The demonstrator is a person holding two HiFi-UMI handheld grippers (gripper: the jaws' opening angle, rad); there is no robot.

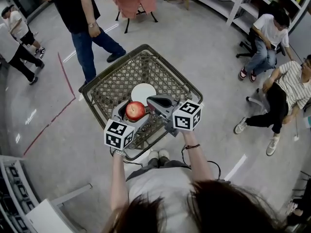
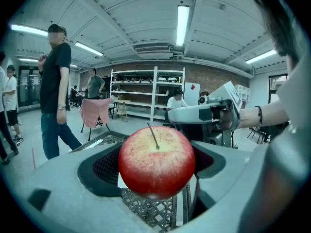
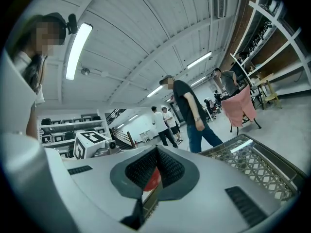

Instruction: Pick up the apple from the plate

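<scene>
The room has a smooth grey floor, white shelves along the wall and several people standing or sitting about. In the middle stands one wire basket [image 1: 114, 88] of criss-cross metal mesh.

There are two grippers, both grey with a black-and-white cube on top. The left gripper [image 1: 132, 114] has its two jaws pressed on the sides of the one apple [image 1: 135, 110], holding it up over the basket. The apple [image 2: 156, 161] is round, shiny and red with yellow speckles. Its thin stem points up and leans a little back toward the gripper.

Just past the left jaws' tips, one flat, round, white plate [image 1: 144, 92] lies in the basket.

The right gripper [image 1: 150, 100] hovers close on the apple's right. Its [image 3: 156, 152] jaws are pinched together with nothing between them.
</scene>
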